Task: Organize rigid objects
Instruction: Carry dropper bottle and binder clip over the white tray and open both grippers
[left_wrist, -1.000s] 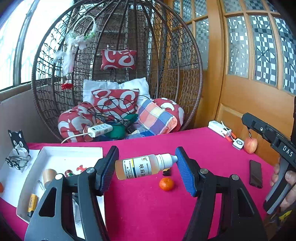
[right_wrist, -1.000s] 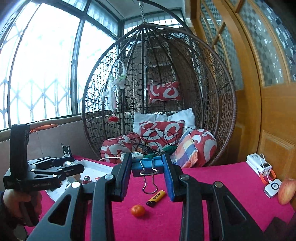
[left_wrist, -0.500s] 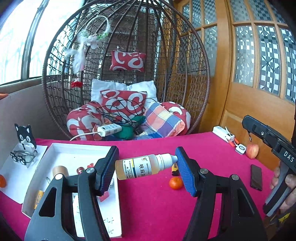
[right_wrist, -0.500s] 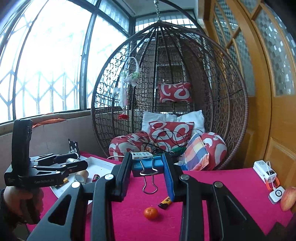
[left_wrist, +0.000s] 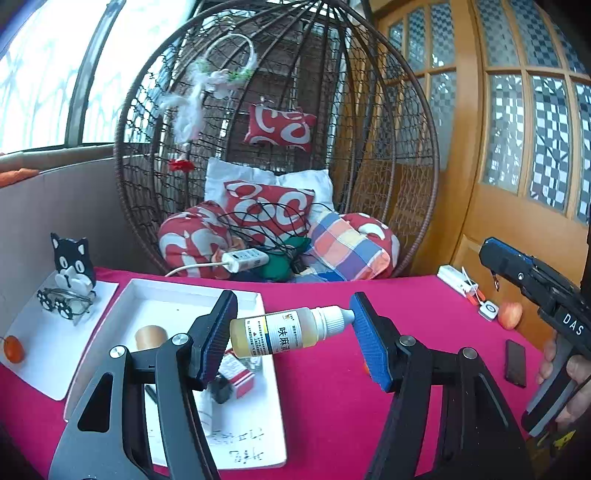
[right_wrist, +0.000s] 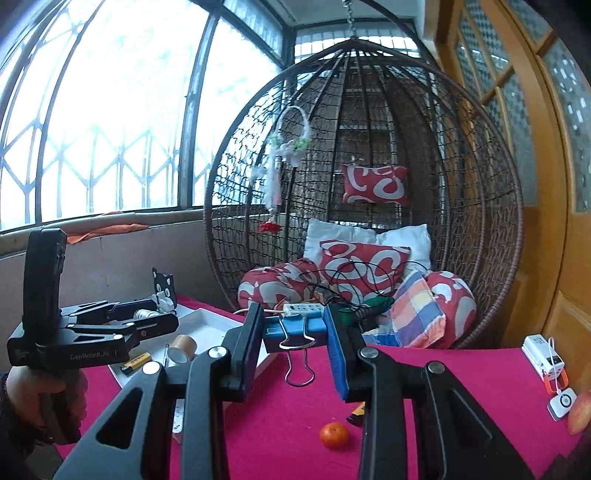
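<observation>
Left gripper (left_wrist: 291, 332) clamps a small dropper bottle (left_wrist: 286, 331) end to end, bottle lying sideways between the pads, cap toward the right pad, held in the air above the right edge of the white tray (left_wrist: 258, 297). Right gripper (right_wrist: 295, 334) is narrow, pinching a blue binder clip (right_wrist: 294, 330) by its body, wire handles hanging down; it sits to the right of the tray over the red tablecloth (right_wrist: 461, 373). In the tray: roll of tape (left_wrist: 149, 336), a small red-and-white box (left_wrist: 236, 373), a lighter (right_wrist: 136, 363) near its front edge. Right of the tray on the cloth: a mandarin (right_wrist: 333, 435), a dark phone (left_wrist: 515, 363), an apple (left_wrist: 510, 315) farther out. Left of the tray: white sheet with glasses (left_wrist: 64, 302) and a cat-shaped stand (left_wrist: 72, 258). Behind the tray: wicker hanging chair (left_wrist: 369, 110) full of cushions.
</observation>
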